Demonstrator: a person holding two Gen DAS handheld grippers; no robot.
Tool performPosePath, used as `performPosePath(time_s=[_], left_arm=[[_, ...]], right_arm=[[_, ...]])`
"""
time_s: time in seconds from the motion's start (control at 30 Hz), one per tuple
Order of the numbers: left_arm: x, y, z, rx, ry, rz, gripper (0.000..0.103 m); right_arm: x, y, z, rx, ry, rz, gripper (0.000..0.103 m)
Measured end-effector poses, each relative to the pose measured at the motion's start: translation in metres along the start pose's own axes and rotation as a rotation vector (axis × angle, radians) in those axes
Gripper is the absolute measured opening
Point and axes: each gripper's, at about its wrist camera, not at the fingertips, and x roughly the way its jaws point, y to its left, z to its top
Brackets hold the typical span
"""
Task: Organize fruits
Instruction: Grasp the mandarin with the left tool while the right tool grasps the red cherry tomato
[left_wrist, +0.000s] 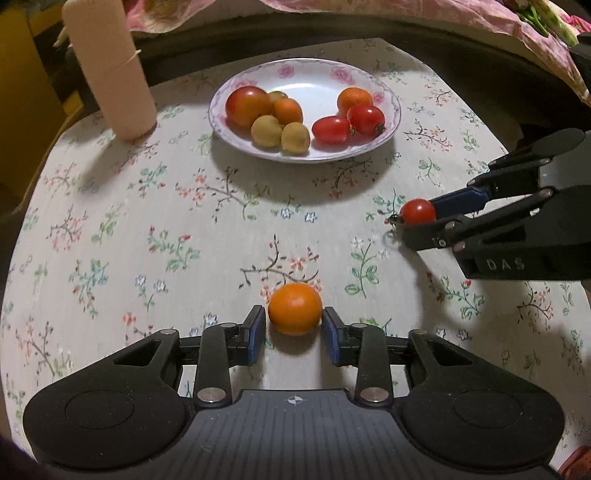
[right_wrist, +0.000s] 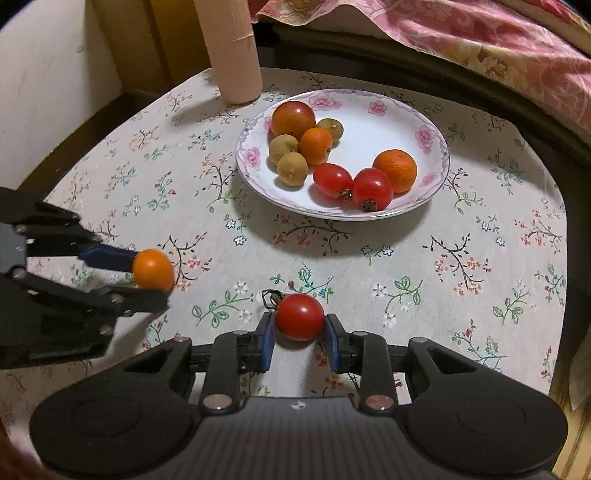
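Note:
My left gripper (left_wrist: 294, 325) is shut on a small orange (left_wrist: 294, 308), held just above the floral tablecloth; it also shows in the right wrist view (right_wrist: 153, 269). My right gripper (right_wrist: 300, 326) is shut on a red cherry tomato (right_wrist: 300, 316), which also shows in the left wrist view (left_wrist: 418, 212). Ahead stands a white flowered plate (left_wrist: 317, 79) (right_wrist: 388, 122). It holds several fruits: a large tomato (left_wrist: 248, 105), small oranges, two brownish longans (left_wrist: 280, 134) and two red cherry tomatoes (left_wrist: 349, 123).
A tall pink cylinder (left_wrist: 107, 66) (right_wrist: 232, 48) stands at the table's far left, beside the plate. The round table's dark edge curves behind the plate. Pink floral fabric (right_wrist: 480, 33) lies beyond it.

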Motion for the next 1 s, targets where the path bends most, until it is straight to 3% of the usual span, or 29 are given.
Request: performPosePath(time_s=[0.1, 0.33, 0.53, 1.0], left_arm=[[0.0, 0.0, -0.001, 0.006, -0.008, 0.0, 0.046], [0.002, -0.001, -0.008, 0.026, -0.011, -0.004, 0.064], [0.004, 0.006, -0.003, 0.002, -0.017, -0.001, 0.067], [0.009, 0.005, 0.002, -0.014, -0.023, -0.01, 0.067]], right_arm=[[0.001, 0.0, 0.0, 0.004, 0.0, -0.001, 0.031], [0.001, 0.003, 0.001, -0.023, -0.002, -0.003, 0.035], [0.001, 0.002, 0.0, -0.022, -0.008, 0.02, 0.043], [0.004, -0.002, 0.004, -0.005, -0.013, 0.027, 0.043]])
